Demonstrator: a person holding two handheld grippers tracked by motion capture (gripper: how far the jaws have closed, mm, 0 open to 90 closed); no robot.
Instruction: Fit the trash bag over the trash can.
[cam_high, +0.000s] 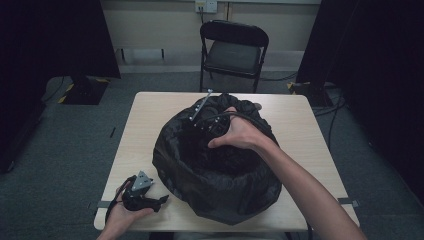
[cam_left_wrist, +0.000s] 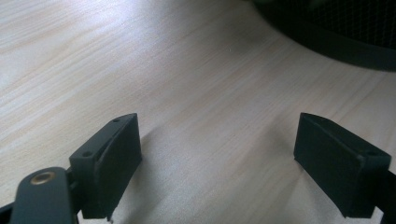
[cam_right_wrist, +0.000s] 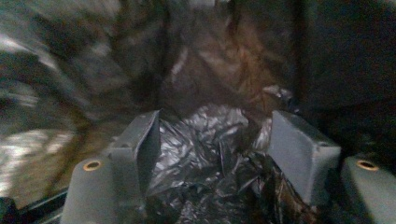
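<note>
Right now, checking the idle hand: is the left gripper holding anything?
No, the left gripper stands open over bare table.

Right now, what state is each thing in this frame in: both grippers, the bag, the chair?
Left gripper: open, nothing between its jaws, low over the table.
Right gripper: open, jaws apart with crumpled black plastic between them.
Black bag: mouth open, sitting on the table.
Folding chair: unfolded, unoccupied, behind the table.
</note>
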